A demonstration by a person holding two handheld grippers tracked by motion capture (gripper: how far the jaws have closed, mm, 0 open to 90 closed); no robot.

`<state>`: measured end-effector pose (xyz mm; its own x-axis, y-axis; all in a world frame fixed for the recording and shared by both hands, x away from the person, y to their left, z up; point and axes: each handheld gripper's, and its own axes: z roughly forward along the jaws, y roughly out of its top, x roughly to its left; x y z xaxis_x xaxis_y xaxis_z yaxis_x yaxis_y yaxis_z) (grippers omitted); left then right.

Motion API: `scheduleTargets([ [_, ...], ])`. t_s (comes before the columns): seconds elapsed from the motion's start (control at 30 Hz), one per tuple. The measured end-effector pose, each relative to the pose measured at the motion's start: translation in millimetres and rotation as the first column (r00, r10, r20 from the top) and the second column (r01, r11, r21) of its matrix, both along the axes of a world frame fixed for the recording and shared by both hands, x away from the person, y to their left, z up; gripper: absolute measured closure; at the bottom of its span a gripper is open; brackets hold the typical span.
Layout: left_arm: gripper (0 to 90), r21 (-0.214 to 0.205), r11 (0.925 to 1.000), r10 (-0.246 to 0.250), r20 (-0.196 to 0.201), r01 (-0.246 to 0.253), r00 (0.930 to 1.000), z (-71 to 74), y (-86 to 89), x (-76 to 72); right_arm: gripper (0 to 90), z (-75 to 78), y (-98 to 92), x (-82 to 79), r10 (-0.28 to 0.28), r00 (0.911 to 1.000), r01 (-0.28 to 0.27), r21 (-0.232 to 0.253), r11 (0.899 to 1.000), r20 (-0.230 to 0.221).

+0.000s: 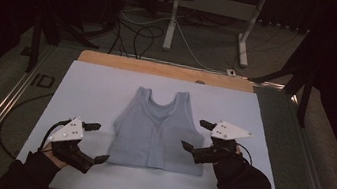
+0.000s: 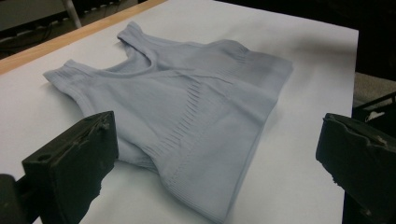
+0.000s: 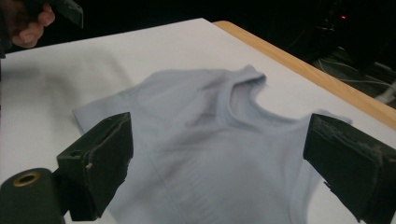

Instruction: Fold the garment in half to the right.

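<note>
A pale grey sleeveless top (image 1: 158, 133) is laid flat near the middle of a white sheet (image 1: 96, 89) that covers most of the tabletop (image 1: 160, 68), whose wooden edge is left bare along the far side. The garment is oriented with its two shoulder straps toward the far edge and its hem toward the person. In the high view, the left gripper (image 1: 97, 142) is seen just beside the lower left corner of the garment, with its jaws spread wide apart and nothing held between them; whether a jaw tip touches the fabric cannot be told. The right gripper (image 1: 197, 135) is positioned at the lower right side of the garment, its jaws likewise set wide apart and empty, with the nearer jaw tip over the edge of the fabric. In the left gripper view, the top (image 2: 187, 116) is seen between and beyond the two black jaws, with ribbed bands visible across its front and hem. In the right gripper view, the garment (image 3: 205, 140) lies ahead of the open jaws, and the person's other hand (image 3: 28, 21) is seen at the upper left corner. Dark sleeves are visible on both forearms.
</note>
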<state>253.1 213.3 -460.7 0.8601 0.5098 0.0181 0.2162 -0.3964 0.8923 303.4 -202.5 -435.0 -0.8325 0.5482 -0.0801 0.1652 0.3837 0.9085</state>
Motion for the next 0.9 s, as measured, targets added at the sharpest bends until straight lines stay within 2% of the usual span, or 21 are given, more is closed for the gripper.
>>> scheduleTargets([
  [0.13, 0.5, 0.001, 0.9999, 0.014, -0.006, -0.014, 0.9999, 1.1, 0.1, 1.1, 8.6, 2.5, 13.8, 10.0, 0.014, 0.9998, -0.014, -0.016, 1.000, 0.015],
  [0.23, 0.4, 0.022, 0.9995, 0.025, -0.007, -0.025, 0.9997, 0.3, -2.3, 0.9, 8.6, 5.0, 23.3, 18.1, 0.032, 0.9994, -0.032, -0.017, 0.999, 0.012],
  [0.53, 0.5, 0.065, 0.9932, 0.098, -0.020, -0.096, 0.9950, 1.0, -11.8, -0.3, 8.7, 12.7, 54.5, 45.4, 0.073, 0.9971, -0.072, -0.033, 0.997, 0.021],
  [0.63, 0.4, 0.062, 0.9928, 0.103, -0.017, -0.102, 0.9945, 1.6, -14.2, 0.0, 8.9, 12.3, 65.2, 52.6, 0.076, 0.9965, -0.075, -0.035, 0.997, 0.035],
  [0.9, 0.5, 0.068, 0.9920, 0.109, -0.018, -0.107, 0.9939, 1.0, -25.0, -2.1, 8.9, 5.5, 92.0, 75.8, 0.074, 0.9972, -0.074, -0.033, 0.997, 0.013],
])
